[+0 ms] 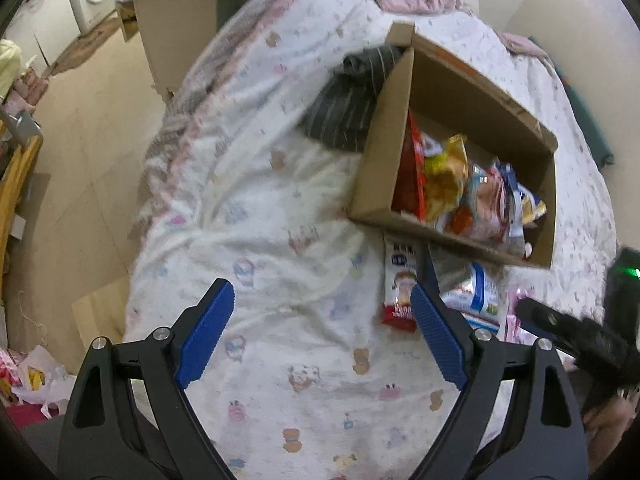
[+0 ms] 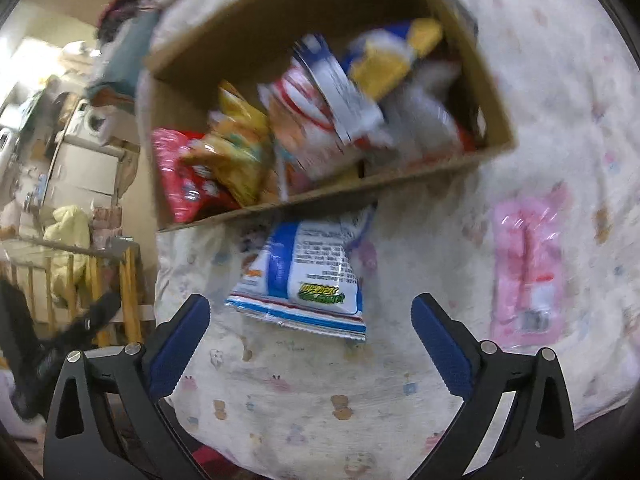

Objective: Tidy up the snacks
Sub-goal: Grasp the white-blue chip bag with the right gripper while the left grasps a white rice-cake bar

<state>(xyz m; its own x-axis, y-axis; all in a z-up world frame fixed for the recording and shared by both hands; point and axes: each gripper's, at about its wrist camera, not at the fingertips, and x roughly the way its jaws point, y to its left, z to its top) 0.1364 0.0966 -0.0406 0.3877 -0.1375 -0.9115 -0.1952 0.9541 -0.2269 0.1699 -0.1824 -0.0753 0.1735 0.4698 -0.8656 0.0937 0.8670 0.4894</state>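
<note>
I had the brown cardboard box (image 2: 256, 60) on the printed bed quilt (image 1: 280, 216) mostly filled. Both tongs stood wide and empty: left gripper (image 1: 322, 332), right gripper (image 2: 310, 344). The blue-and-white snack bag (image 2: 308, 268), red-and-white packet (image 1: 400, 288) and pink packet (image 2: 528, 268) lay outside, against or near the box's near edge.

We have both wrist fisheyes pitched steeply down over the bed quilt (image 1: 304, 208), each looking out along its own blue fingers. Left wrist sits further back and left, cardboard box (image 1: 380, 168) at 2 o'clock; right wrist is nearer, box (image 2: 248, 40) at 12 o'clock. Shared: box, its snack bags, the blue-white packet (image 1: 476, 296) (image 2: 316, 264), quilt.
</note>
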